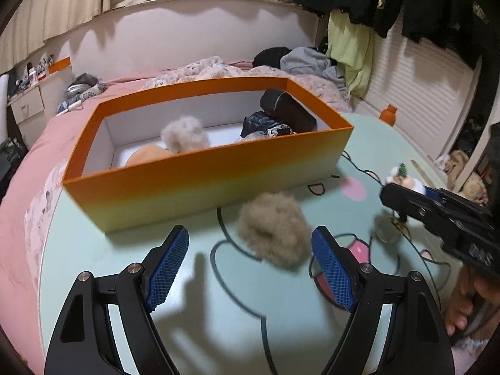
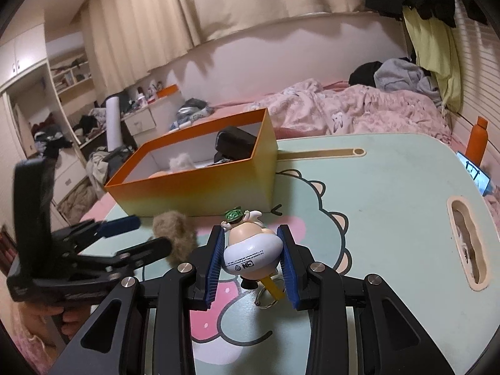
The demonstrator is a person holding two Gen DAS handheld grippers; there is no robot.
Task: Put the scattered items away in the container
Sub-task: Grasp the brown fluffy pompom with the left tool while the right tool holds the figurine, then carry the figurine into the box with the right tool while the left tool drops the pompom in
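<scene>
The right gripper (image 2: 253, 261) clamps a toy figure (image 2: 251, 251) lying head-first towards the orange box (image 2: 200, 192); the left gripper (image 1: 250, 265) gapes wide by a fluffy ball (image 1: 273, 226)

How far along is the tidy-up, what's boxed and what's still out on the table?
Done: the orange cardboard box already holds a pale fluffy pompom, a black case and dark crumpled items. In hand: the right gripper is clamped on the small cartoon figurine keychain, not yet in the box. Left: the brown fluffy pompom lies on the mint-green table ahead of the open left gripper.
</scene>
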